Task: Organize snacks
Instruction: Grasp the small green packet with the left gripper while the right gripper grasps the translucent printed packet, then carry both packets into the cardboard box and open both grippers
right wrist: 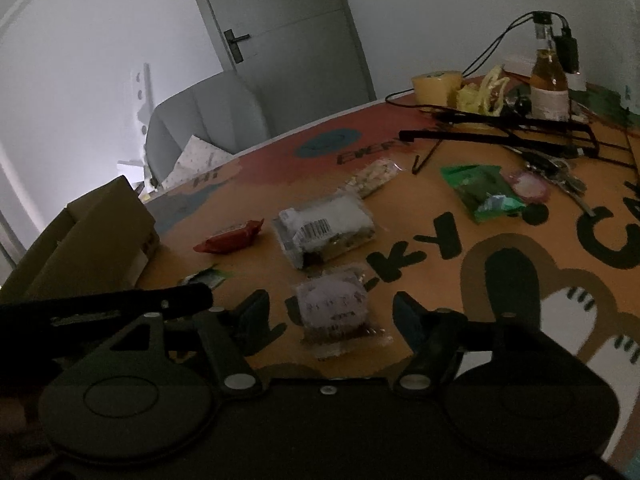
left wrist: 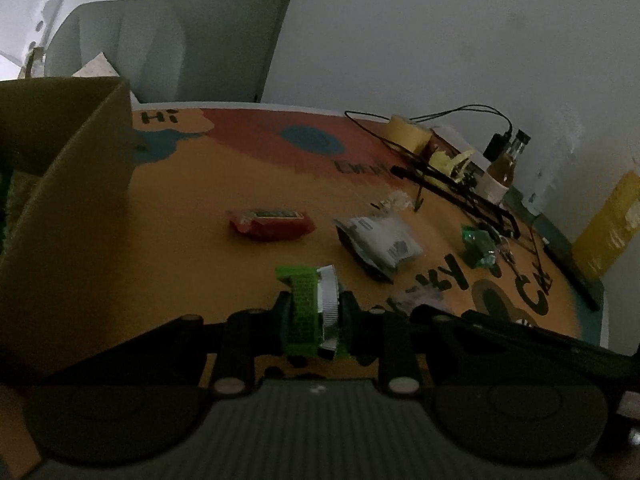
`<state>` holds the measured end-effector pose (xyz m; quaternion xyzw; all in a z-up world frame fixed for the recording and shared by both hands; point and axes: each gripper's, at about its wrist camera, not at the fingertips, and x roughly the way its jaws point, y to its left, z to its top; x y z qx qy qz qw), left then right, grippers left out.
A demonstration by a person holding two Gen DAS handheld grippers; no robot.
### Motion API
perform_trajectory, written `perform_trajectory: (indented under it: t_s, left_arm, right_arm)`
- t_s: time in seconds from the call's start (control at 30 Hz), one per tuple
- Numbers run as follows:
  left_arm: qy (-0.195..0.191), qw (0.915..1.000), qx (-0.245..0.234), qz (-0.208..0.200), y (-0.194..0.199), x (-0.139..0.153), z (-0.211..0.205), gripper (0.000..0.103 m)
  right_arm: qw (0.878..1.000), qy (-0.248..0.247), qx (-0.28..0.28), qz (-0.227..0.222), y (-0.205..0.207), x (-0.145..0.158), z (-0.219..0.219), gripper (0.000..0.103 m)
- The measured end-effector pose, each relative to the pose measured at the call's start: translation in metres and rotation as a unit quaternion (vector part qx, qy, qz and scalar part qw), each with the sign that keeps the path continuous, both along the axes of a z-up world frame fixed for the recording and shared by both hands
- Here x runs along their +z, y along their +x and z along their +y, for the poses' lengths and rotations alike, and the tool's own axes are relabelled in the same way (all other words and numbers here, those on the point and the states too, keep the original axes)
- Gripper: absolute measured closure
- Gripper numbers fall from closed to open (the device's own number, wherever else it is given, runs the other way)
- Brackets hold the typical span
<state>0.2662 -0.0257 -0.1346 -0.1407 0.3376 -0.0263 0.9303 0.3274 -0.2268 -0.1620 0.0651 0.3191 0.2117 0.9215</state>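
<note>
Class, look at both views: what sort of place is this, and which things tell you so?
Probably a room in a home or a small office: a closed door, a grey armchair, and a table with a cartoon-printed top strewn with snacks.

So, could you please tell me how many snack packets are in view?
6: lime packet in the left tool; purple packet between the right tool's jaws; red packet, grey packet, clear packet and green packet beyond. The box may hide more.

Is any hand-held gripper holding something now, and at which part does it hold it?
The left hand-held gripper pinches a green snack packet at its near end. The right hand-held gripper is open around a purple snack, not gripping it.
</note>
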Motion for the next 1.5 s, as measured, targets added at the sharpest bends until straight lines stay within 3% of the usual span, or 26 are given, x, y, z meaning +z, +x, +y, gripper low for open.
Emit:
perform_trajectory:
  t_s: [0.13, 0.17, 0.2, 0.27, 0.97, 1.5]
  left_arm:
    - [0.002, 1.0, 0.002, -0.007, -0.006, 0.005, 0.002, 0.079]
    - [0.003, 0.9999, 0.003, -0.01, -0.007, 0.007, 0.003, 0.079]
    - [0.004, 0.9999, 0.003, -0.012, -0.008, 0.008, 0.003, 0.079]
    - [0.004, 0.9999, 0.004, -0.015, -0.011, 0.012, 0.005, 0.079]
    - [0.015, 0.997, 0.024, -0.072, -0.046, 0.061, 0.028, 0.079]
    - [0.03, 0.9903, 0.078, -0.111, -0.073, 0.101, 0.078, 0.079]
  right_arm:
    - [1.0, -0.021, 0.004, 0.0, 0.003, -0.002, 0.007, 0.042]
    - [1.0, -0.027, 0.007, 0.002, 0.003, -0.001, 0.009, 0.059]
    - [1.0, -0.027, 0.011, 0.007, 0.003, -0.001, 0.009, 0.068]
    - [1.0, -0.02, 0.015, 0.012, 0.002, 0.001, 0.008, 0.07]
    - [0.998, 0.023, 0.028, -0.049, -0.032, 0.062, 0.031, 0.071]
    - [0.993, 0.037, 0.075, -0.082, -0.04, 0.091, 0.081, 0.071]
